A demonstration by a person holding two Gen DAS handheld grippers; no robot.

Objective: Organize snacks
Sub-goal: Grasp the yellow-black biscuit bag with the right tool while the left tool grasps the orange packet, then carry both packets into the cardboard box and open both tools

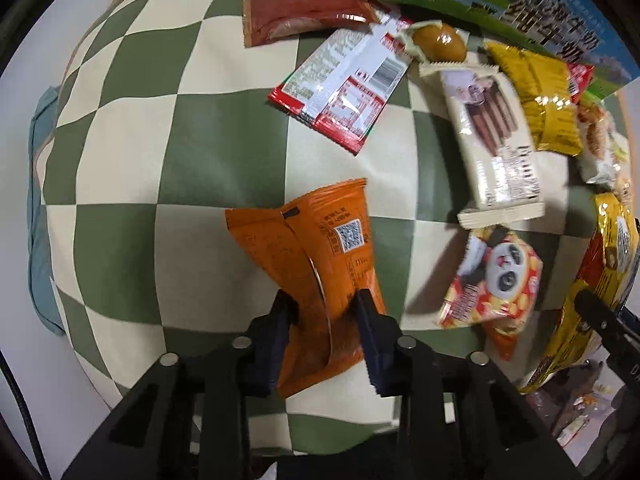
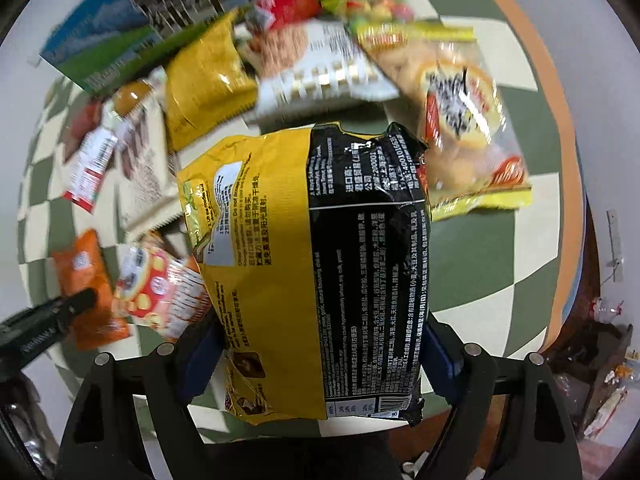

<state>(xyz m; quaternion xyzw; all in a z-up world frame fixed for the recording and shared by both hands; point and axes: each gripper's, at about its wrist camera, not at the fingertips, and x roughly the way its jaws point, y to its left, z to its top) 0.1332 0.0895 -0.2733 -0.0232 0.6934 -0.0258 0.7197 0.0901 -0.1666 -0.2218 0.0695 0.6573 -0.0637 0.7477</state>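
The left gripper [image 1: 326,308] pinches an orange snack packet [image 1: 316,264] above the checkered cloth [image 1: 160,152], the right gripper [image 2: 320,344] clamps a yellow-and-black noodle pack [image 2: 316,264], and beyond lie scattered snacks beside a milk carton [image 1: 500,4].

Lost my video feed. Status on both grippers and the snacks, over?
Left gripper shut on orange packet. Right gripper clamped across yellow-and-black noodle pack. Panda snack bag lies between them; rest piled by milk carton.
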